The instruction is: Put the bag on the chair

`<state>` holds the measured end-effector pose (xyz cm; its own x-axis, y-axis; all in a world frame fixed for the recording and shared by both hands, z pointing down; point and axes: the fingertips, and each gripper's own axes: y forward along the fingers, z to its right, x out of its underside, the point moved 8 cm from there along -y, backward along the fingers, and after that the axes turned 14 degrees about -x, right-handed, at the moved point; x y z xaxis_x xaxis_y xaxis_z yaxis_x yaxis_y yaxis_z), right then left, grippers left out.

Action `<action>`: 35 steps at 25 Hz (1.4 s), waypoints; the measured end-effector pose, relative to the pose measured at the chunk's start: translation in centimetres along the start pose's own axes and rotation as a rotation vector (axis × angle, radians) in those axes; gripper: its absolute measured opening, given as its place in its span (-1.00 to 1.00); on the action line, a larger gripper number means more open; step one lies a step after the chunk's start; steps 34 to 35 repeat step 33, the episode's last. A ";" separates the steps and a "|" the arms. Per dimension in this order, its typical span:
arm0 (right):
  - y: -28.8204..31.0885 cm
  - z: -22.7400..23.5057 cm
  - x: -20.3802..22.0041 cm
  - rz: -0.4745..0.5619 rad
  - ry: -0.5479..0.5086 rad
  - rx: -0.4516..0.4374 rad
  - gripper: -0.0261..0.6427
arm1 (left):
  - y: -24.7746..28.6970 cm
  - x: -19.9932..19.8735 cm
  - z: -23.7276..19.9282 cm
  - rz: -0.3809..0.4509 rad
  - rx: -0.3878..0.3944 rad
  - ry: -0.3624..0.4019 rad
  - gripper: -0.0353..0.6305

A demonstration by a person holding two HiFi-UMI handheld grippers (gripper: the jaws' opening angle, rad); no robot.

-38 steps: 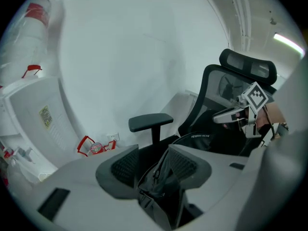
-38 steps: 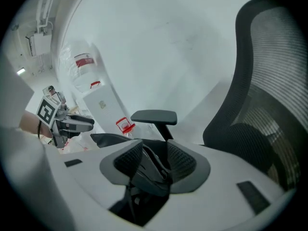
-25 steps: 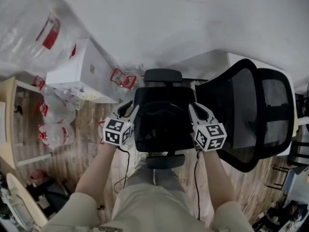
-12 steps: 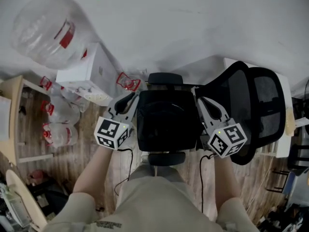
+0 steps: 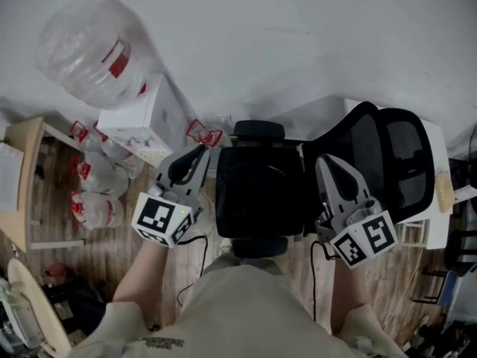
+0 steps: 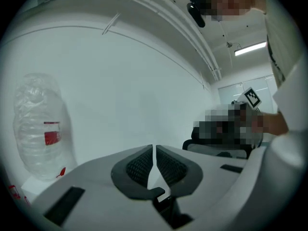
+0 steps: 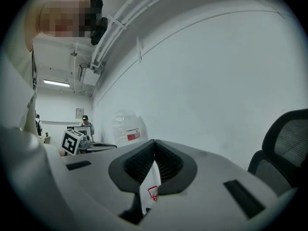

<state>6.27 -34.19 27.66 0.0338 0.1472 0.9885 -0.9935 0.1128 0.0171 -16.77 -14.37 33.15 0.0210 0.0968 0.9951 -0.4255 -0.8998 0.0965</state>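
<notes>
— Between your jaws, anything?
— Nothing. On my right gripper (image 7: pixel 154 146) they're pressed together; on my left gripper (image 6: pixel 153 150) they're closing on air. Both just drew back from the bag (image 5: pixel 261 192), which sits on the chair (image 5: pixel 365 155) seat. Placed, I'd judge.

water jug (image 5: pixel 93 51) blurred, black bag (image 5: pixel 259 192) edges unclear

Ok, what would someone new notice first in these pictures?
The black mesh-backed office chair fills the middle and right of the head view, flanked by the left hand-held gripper, its jaws closing on nothing, and the right hand-held gripper, shut and empty. A big clear water jug with a red label stands out upper left.
</notes>
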 end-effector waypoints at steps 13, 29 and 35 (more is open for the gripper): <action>-1.9 -6.3 -3.5 0.018 -0.145 0.000 -0.86 | -4.8 -4.2 1.9 0.065 0.000 0.082 -0.82; -1.9 -7.9 -2.3 -0.024 -0.168 -0.002 -0.86 | -5.8 -3.9 2.7 0.059 -0.025 0.087 -0.83; -1.8 -7.8 -2.0 -0.030 -0.160 0.005 -0.86 | -5.8 -3.8 2.3 0.051 -0.043 0.075 -0.83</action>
